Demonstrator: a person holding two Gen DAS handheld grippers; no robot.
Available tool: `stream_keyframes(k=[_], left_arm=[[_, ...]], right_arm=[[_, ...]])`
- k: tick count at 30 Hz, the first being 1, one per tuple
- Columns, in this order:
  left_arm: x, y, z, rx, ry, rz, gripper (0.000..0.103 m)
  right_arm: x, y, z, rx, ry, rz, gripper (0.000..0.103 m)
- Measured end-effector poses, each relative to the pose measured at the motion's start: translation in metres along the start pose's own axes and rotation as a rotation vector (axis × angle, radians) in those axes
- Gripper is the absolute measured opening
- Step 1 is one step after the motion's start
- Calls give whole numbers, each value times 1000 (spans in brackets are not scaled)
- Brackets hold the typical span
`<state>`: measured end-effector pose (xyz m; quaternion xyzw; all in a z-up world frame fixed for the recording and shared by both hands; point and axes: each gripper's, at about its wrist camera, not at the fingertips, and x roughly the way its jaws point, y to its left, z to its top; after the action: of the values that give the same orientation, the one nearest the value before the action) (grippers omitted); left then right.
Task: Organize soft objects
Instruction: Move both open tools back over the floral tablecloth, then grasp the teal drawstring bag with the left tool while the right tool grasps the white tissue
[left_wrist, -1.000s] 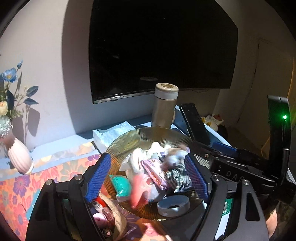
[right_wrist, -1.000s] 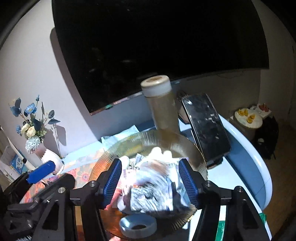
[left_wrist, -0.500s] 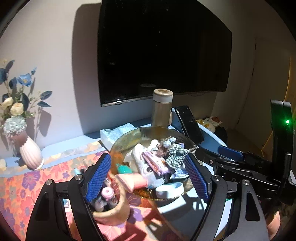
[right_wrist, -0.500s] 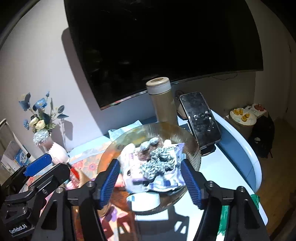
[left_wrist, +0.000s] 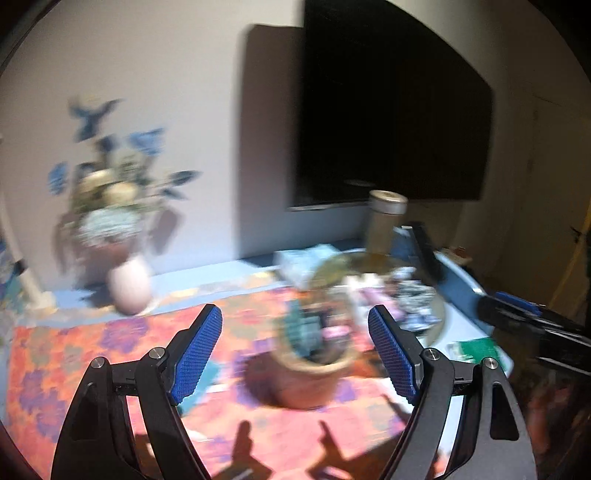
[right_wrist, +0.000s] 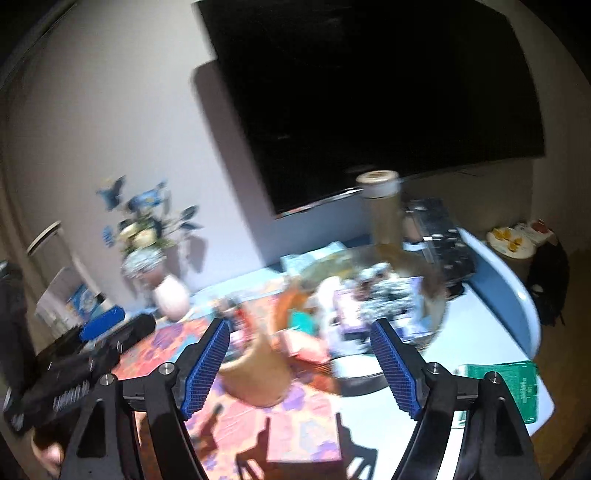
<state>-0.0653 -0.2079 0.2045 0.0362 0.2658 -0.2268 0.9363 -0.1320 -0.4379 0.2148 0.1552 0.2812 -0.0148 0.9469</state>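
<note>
Left wrist view: the left gripper (left_wrist: 295, 347) tilts downward over the floral cloth (left_wrist: 110, 350), jaws apart and empty. Right wrist view: the right gripper (right_wrist: 299, 363), jaws just opened and empty, angles down; the soft objects (right_wrist: 373, 299) lie in the glass bowl (right_wrist: 436, 314) toward the desk's (right_wrist: 491, 332) right edge.

No legible text. White lettering on the left gripper (right_wrist: 70, 384) body in the right wrist view is blurred beyond reading. Print on the green packet (right_wrist: 511, 386) is likewise unreadable.
</note>
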Motion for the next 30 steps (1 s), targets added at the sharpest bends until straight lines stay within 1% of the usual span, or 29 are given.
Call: stream_keyframes(k=[1, 2, 3, 5, 6, 7, 8, 10, 11, 14, 16, 18, 21, 22, 23, 24, 26, 27, 29, 30], left_arm=[[-3, 14, -1, -10, 1, 20, 80], [-8, 40, -5, -34, 6, 58, 80], [-10, 56, -8, -52, 14, 77, 80], [-11, 92, -17, -90, 53, 108, 80], [-10, 103, -21, -98, 71, 127, 80], [-7, 113, -26, -99, 92, 152, 80], [-1, 123, -34, -92, 129, 190, 80], [10, 133, -47, -75, 191, 204, 80], [20, 136, -55, -70, 226, 185, 80], [44, 142, -81, -73, 317, 94, 80], [60, 150, -96, -110, 366, 60, 80], [81, 160, -111, -193, 428, 4, 79], [100, 174, -127, -332, 453, -103, 78], [105, 178, -131, -369, 458, -119, 77], [114, 181, -134, -406, 470, -129, 71], [118, 183, -136, -427, 475, -128, 70], [120, 182, -133, -444, 432, -128, 69], [122, 181, -132, -450, 430, -127, 67], [127, 178, -130, -451, 431, -110, 46], [129, 176, -129, -445, 430, -94, 41]], right_arm=[[0, 7, -2, -13, 5, 15, 80], [2, 21, -6, -37, 15, 42, 81], [5, 36, -10, -64, 29, 74, 81], [12, 59, -18, -105, 57, 112, 81], [20, 76, -24, -137, 81, 138, 81], [24, 85, -29, -155, 94, 151, 81], [34, 104, -38, -192, 127, 174, 81], [53, 130, -54, -251, 171, 185, 81], [61, 137, -61, -267, 188, 182, 81], [99, 161, -88, -315, 278, 167, 81], [119, 163, -101, -316, 332, 167, 81], [137, 159, -111, -304, 382, 151, 81], [158, 150, -120, -273, 437, 136, 81], [163, 147, -122, -266, 447, 131, 81], [166, 147, -123, -263, 451, 128, 81], [168, 146, -123, -263, 453, 127, 81], [171, 147, -123, -269, 453, 122, 81], [173, 147, -124, -277, 452, 117, 81], [175, 148, -125, -290, 454, 108, 81], [177, 148, -126, -291, 457, 109, 81]])
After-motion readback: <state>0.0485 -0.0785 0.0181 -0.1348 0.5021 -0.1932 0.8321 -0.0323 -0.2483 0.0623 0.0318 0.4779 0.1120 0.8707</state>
